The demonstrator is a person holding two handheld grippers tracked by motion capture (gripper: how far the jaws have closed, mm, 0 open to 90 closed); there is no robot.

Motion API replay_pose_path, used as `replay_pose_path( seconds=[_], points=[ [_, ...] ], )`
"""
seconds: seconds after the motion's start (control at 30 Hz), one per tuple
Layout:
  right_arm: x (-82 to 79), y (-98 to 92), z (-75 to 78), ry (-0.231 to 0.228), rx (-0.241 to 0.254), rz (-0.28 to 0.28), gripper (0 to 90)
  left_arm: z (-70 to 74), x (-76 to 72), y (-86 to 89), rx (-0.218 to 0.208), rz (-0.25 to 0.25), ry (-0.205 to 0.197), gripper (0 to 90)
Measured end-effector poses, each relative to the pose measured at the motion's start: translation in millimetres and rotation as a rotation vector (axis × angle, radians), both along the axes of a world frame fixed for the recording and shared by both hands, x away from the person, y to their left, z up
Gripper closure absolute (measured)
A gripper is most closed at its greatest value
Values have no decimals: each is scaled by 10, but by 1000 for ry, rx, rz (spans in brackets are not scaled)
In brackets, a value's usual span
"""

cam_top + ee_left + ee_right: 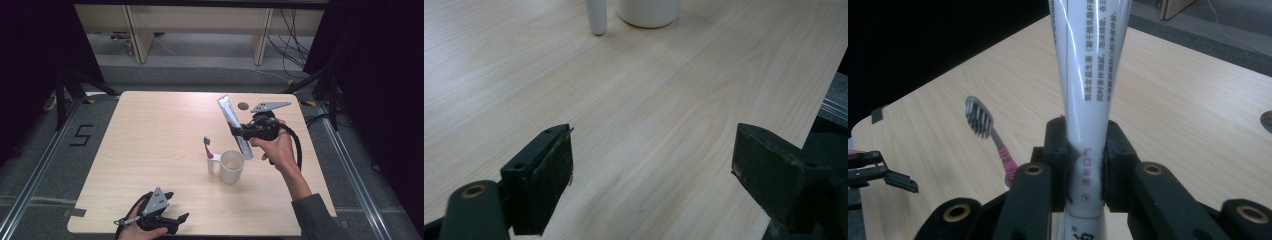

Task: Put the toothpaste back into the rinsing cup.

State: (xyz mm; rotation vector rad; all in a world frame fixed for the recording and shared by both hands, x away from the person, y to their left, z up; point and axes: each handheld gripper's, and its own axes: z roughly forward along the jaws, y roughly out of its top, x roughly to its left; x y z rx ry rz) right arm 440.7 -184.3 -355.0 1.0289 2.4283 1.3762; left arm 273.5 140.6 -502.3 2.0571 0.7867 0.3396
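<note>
Your right gripper pinches the toothpaste tube in its jaws, tilted above the desk, just right of the mug. Your left gripper, near edge, has its jaws spread.

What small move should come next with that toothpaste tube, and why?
Probably lower the toothpaste tube cap-first into the white cup. The right gripper clamps its middle, its lower end hangs just beside the cup's rim, and the toothbrush stands upright by the cup handle.
</note>
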Motion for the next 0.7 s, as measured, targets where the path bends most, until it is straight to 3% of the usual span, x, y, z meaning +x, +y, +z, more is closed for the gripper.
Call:
replay_pose_path(
  seconds=[0.03, 0.07, 0.13, 0.3, 0.37, 0.4, 0.5, 0.6, 0.63, 0.7],
  points=[
    [-4, 16, 0, 6, -3, -3, 769, 0, 0, 1, 1, -1, 0, 163],
    [17, 16, -12, -26, -9, 10, 769, 0, 0, 1, 1, 0, 0, 163],
    [16, 38, -23, -31, 0, 12, 769, -5, 2, -1, -8, 0, 2, 163],
    [4, 94, -42, 0, 27, 7, 769, -2, -2, -6, -17, -5, 0, 163],
    [29, 101, -69, -30, 33, 22, 769, 2, 1, -1, -13, -12, -6, 163],
    [12, 117, -66, -2, 32, 16, 769, 6, -2, 0, -9, -10, -5, 163],
    [17, 128, -91, -33, 12, 32, 769, 6, -1, -2, -11, -11, -6, 163],
    [7, 141, -116, -3, 23, 18, 769, 7, -13, -15, -21, -8, -9, 163],
    [18, 142, -127, -21, 22, 24, 769, 7, -12, -15, -20, -8, -8, 164],
    [13, 148, -151, -6, 30, 22, 769, 1, -12, -22, -29, -5, -2, 165]
  ],
)
